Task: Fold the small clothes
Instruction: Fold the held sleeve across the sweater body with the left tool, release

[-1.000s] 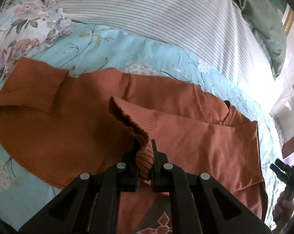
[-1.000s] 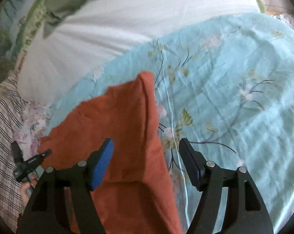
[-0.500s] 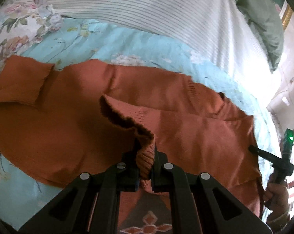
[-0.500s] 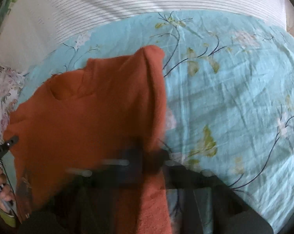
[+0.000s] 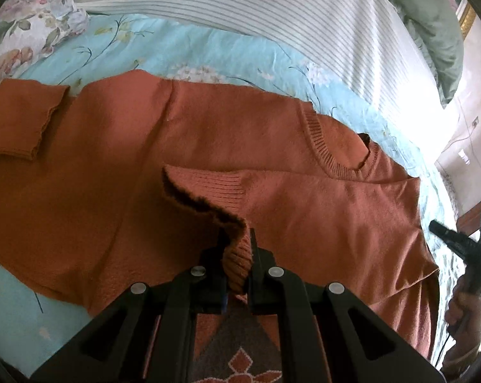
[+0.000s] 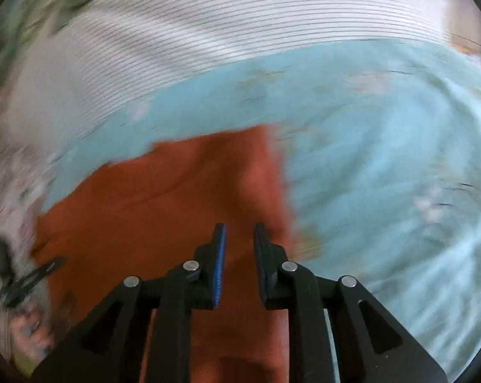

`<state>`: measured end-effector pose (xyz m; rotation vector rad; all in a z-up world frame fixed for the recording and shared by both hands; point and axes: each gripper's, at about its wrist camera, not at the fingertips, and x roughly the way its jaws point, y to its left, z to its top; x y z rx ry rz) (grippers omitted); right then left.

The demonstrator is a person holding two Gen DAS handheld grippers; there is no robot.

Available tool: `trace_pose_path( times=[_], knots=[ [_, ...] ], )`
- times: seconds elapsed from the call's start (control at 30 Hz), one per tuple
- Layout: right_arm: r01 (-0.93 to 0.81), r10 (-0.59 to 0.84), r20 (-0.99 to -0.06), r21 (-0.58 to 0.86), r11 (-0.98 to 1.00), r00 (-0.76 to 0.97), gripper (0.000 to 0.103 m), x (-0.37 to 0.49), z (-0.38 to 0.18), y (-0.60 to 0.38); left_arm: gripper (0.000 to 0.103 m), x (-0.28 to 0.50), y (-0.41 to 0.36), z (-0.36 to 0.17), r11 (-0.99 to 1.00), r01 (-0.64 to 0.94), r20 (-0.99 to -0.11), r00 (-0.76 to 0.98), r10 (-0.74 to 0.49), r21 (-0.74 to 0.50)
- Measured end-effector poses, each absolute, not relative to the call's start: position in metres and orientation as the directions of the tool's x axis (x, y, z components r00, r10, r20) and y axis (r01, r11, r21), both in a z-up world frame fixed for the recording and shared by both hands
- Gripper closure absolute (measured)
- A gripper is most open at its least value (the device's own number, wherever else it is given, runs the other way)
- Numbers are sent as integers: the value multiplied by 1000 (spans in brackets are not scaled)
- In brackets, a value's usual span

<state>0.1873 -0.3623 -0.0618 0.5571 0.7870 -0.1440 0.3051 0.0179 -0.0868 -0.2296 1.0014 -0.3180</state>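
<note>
An orange-brown knit sweater (image 5: 208, 134) lies spread on the light blue floral bedsheet (image 5: 164, 48). My left gripper (image 5: 237, 239) is shut on the ribbed cuff (image 5: 234, 255) of one sleeve, which is folded over the sweater's body. The other sleeve (image 5: 17, 121) lies flat at the far left. The neckline (image 5: 336, 156) is at the right. In the blurred right wrist view my right gripper (image 6: 239, 233) hovers above the sweater (image 6: 164, 207) near its right edge, jaws narrowly apart with nothing between them.
A striped white pillow or cover (image 5: 272, 9) lies beyond the sweater, with a green quilt (image 5: 432, 25) at the far right and a floral pillow (image 5: 23, 25) at the far left. The other hand-held gripper (image 5: 454, 239) shows at the right edge of the left wrist view.
My left gripper has carried the cuff further across the sweater's body. My right gripper closed from wide open to a narrow gap and is moving fast, blurring its view.
</note>
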Motion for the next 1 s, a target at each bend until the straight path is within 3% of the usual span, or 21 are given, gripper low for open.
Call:
trace_pose_path(
  times=[0.13, 0.23, 0.33, 0.4, 0.47, 0.53, 0.67, 0.7, 0.93, 0.97, 1.0],
  knots=[
    [360, 22, -802, 292, 886, 597, 71, 202, -92, -351, 90, 303, 23, -88, 958, 133, -800, 528, -286, -255],
    [387, 27, -781, 339, 858, 624, 74, 187, -94, -368, 91, 301, 50, -93, 967, 82, -817, 520, -249, -242],
    [396, 20, -773, 346, 850, 634, 69, 175, -81, -366, 90, 292, 77, -81, 972, 40, -805, 553, -215, -232],
    [360, 73, -735, 414, 836, 674, 49, 164, -70, -361, 89, 284, 96, -67, 981, 5, -789, 594, -159, -194],
    [328, 110, -700, 459, 826, 705, 34, 151, -62, -351, 82, 284, 110, -57, 987, -15, -780, 615, -116, -159],
    [306, 120, -684, 467, 829, 720, 34, 142, -56, -336, 60, 286, 121, -52, 992, -43, -777, 626, -65, -117],
    [248, 224, -661, 542, 803, 716, 34, 143, -61, -305, 48, 305, 135, -52, 994, -82, -775, 631, -8, -77],
    [239, 244, -656, 557, 796, 714, 34, 143, -62, -300, 41, 314, 133, -54, 995, -81, -779, 626, 4, -60],
    [219, 313, -672, 583, 782, 671, 34, 144, -64, -273, 39, 370, 134, -88, 988, -95, -813, 561, 153, 120],
    [212, 323, -672, 587, 781, 667, 34, 144, -65, -271, 42, 379, 140, -94, 985, -115, -818, 549, 170, 127],
    [204, 332, -670, 590, 782, 663, 34, 145, -64, -268, 55, 384, 144, -96, 985, -125, -816, 552, 171, 122]
  ],
)
